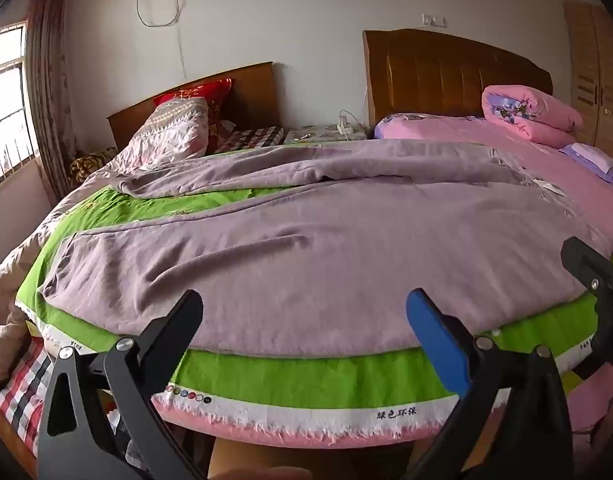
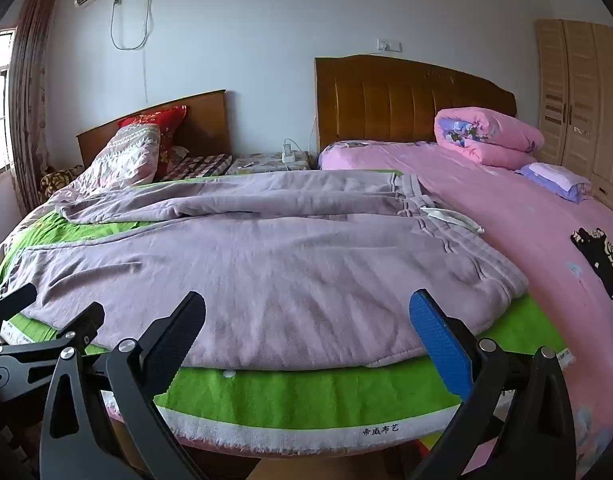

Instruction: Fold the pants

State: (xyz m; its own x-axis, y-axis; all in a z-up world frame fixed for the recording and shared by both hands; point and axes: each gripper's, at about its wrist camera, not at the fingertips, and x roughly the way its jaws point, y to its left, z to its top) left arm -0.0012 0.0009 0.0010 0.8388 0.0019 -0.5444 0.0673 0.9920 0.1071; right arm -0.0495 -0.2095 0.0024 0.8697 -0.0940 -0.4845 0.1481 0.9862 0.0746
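Both claws hang spread wide at the near edge of the bed, gripping nothing. On the left claw (image 1: pixel 304 312), one black finger and one blue-padded finger stand well apart, just above the near hem of the pants (image 1: pixel 306 248). Just to its right, the right claw (image 2: pixel 306 314) is splayed the same way, over the same near edge of the cloth. From the right wrist view, the left claw shows at the far left edge of the picture; from the left wrist view, part of the right claw shows at the far right.

Those pants are lilac and soft, and they lie spread sideways across a bright green cloth (image 1: pixel 306 376) with a white fringed border and printed characters. Their waistband (image 2: pixel 418 200), with a white drawstring, sits to the right, and the legs run off to the left. One leg lies nearest the claws; the far leg is rumpled, with a strip of green showing between them at the left.

That green cloth covers the foot of the bed, over a pink sheet (image 2: pixel 526 232). A rolled pink quilt (image 2: pixel 486 138) rests by the brown headboard (image 2: pixel 406 96). To the left, a second bed holds a patterned quilt (image 1: pixel 166 136) and a red pillow (image 1: pixel 202 94).
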